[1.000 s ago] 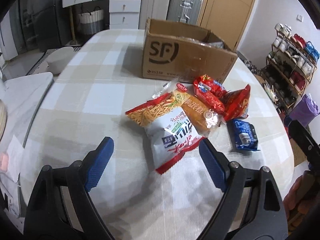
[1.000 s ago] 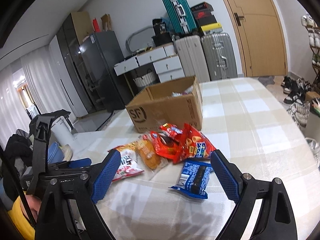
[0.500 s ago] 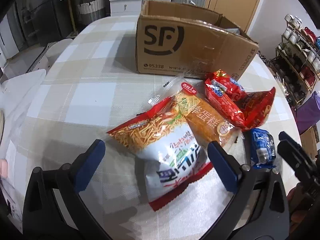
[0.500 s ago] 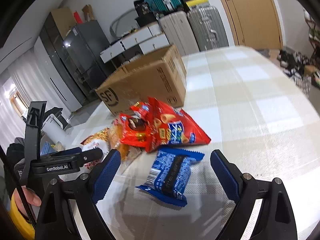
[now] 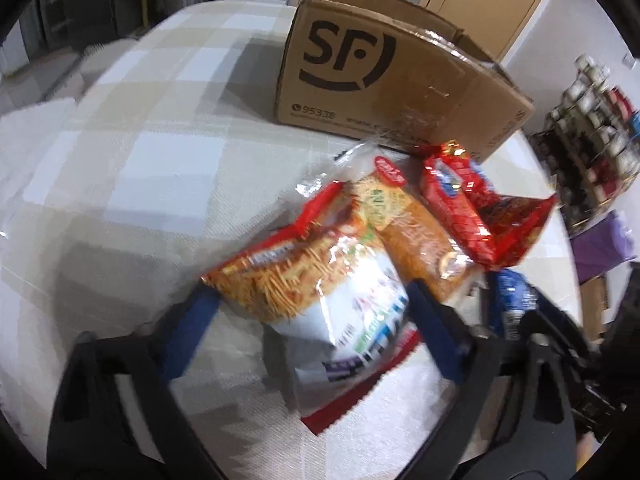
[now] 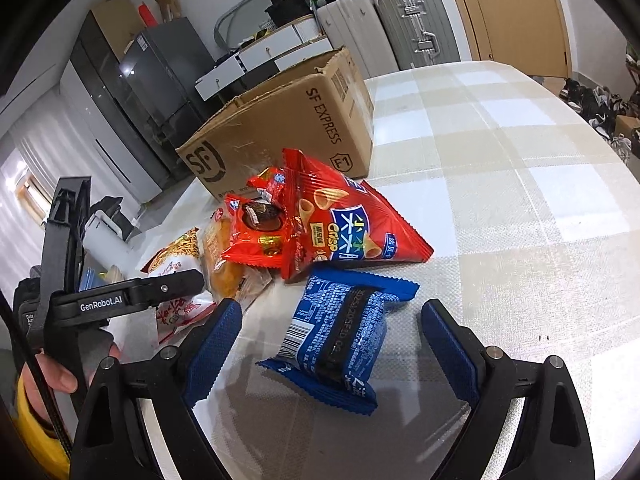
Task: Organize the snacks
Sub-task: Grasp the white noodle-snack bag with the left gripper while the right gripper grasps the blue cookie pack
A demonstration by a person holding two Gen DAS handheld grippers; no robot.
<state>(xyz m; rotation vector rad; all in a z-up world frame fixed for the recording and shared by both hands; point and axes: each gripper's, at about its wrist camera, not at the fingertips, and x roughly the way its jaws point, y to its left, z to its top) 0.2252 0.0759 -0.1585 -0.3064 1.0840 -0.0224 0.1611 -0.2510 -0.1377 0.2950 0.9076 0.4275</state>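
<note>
Standing mid-table, the cardboard box hides its contents. Blurred, the left gripper, jaws just closing, straddles the noodle bag; contact unclear. The right gripper gapes around the untouched blue packet.

Five snack packets lie clustered, seemingly overlapping, before an open carton.

Beige-white checked tablecloth, brown box, blue packet, red bag
</note>
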